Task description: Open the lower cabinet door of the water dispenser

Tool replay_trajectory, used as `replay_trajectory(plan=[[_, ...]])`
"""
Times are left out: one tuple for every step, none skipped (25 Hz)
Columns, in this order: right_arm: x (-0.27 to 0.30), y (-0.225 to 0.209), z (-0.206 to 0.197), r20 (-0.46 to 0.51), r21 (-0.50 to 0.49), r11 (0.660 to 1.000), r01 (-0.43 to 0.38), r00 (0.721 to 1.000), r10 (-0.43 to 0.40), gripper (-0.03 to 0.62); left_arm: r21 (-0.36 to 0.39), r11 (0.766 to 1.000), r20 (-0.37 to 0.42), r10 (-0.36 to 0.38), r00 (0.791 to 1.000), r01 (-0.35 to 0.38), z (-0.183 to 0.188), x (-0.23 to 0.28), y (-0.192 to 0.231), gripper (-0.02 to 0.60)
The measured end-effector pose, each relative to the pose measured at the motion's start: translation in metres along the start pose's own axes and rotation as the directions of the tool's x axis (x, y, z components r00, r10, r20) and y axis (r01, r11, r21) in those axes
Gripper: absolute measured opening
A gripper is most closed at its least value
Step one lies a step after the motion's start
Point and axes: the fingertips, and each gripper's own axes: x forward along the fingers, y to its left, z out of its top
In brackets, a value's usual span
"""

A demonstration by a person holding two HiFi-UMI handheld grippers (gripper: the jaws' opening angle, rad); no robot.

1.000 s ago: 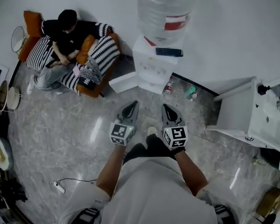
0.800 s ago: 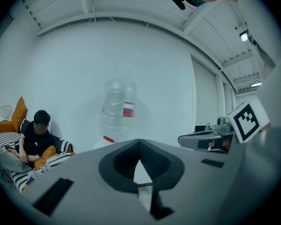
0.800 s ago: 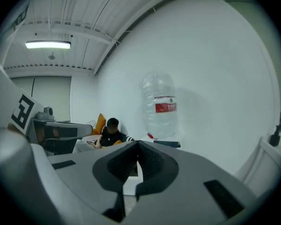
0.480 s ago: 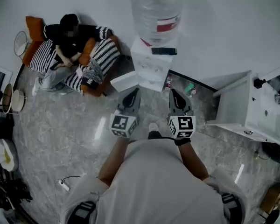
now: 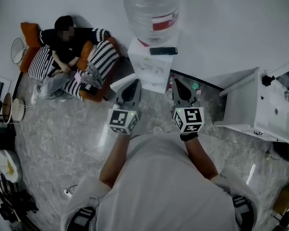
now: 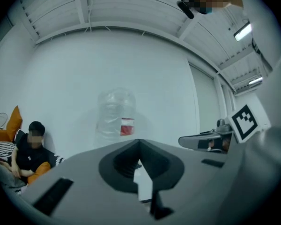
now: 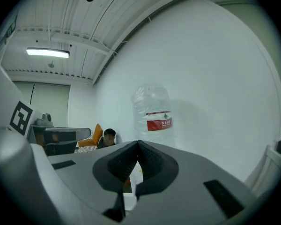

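The white water dispenser [image 5: 151, 64] stands against the wall with a clear bottle [image 5: 149, 13] on top. Its lower cabinet door [image 5: 117, 84] hangs swung out to the left. In the head view both grippers are held level in front of the dispenser, apart from it. My left gripper [image 5: 135, 83] is shut and empty, with its tips over the open door's edge. My right gripper [image 5: 177, 83] is shut and empty too. The left gripper [image 6: 139, 141] and the right gripper [image 7: 138, 142] each show the bottle [image 7: 152, 116] beyond closed jaws.
A person [image 5: 62, 42] sits on a striped armchair left of the dispenser. A dark phone [image 5: 163, 51] lies on the dispenser's top. White furniture [image 5: 253, 105] stands at the right. Small bottles [image 5: 195, 86] sit by the wall, and a power strip [image 5: 66, 193] lies on the marble floor.
Both grippers have risen and come closer to the dispenser as the person stood up. They stayed shut and empty. The cabinet door stays swung out.
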Motion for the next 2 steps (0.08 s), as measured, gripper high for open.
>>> replay_trajectory(plan=[[0.0039, -0.0039, 0.0021, 0.006, -0.007, 1.000, -0.003, 1.000, 0.003, 0.011, 0.006, 1.000, 0.005, -0.003, 1.000, 0.003, 0.0011, 0.0052, -0.0013, 0.008], [0.0075, -0.0078, 0.0037, 0.012, -0.013, 1.000, -0.006, 1.000, 0.006, 0.011, 0.012, 1.000, 0.008, -0.006, 1.000, 0.006, 0.0017, 0.0102, -0.0027, 0.008]])
